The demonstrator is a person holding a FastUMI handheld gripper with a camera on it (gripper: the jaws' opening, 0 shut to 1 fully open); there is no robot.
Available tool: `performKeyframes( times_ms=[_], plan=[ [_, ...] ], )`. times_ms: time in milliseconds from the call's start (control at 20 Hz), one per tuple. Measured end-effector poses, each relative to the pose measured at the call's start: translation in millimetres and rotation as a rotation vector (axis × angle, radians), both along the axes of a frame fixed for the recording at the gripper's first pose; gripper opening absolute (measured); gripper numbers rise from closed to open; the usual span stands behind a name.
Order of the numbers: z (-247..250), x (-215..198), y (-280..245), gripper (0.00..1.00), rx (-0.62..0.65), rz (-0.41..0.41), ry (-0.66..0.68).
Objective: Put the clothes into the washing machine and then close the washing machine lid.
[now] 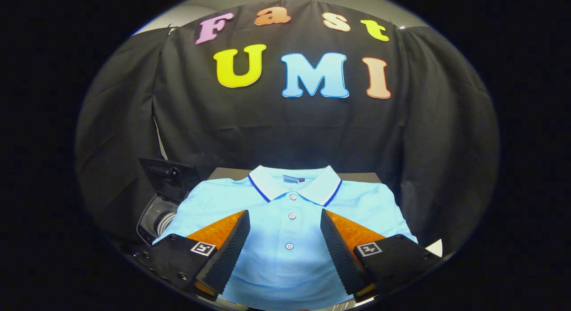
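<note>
On the dark table (357, 177) before the black cloth wall lies one polo shirt (290, 221), folded flat, light blue, with a white collar edged in dark blue and three buttons. One washing machine (156, 219) stands beside its sleeve, lid (167, 177) raised. The gripper (285, 219) hovers over the shirt's chest, fingers spread wide, grasping nothing.

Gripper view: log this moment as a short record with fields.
garment: light blue polo shirt, folded flat, collar away from the gripper, placket buttoned
gripper: jaws open above the shirt, placket between them, nothing held
washing machine: beside the shirt, lid raised
task state: shirt not yet in the machine
</note>
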State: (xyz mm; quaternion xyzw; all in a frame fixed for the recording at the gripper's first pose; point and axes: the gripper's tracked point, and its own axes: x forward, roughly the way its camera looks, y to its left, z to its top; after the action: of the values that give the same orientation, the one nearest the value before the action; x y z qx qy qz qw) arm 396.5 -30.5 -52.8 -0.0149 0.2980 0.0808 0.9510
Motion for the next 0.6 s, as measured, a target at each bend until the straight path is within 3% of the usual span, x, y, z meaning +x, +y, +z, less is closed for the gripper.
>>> performKeyframes(
  times_ms=[600],
  plan=[
    [-33, 20, 5, 0.97, -0.028, 0.055, 0.151]
  ],
)
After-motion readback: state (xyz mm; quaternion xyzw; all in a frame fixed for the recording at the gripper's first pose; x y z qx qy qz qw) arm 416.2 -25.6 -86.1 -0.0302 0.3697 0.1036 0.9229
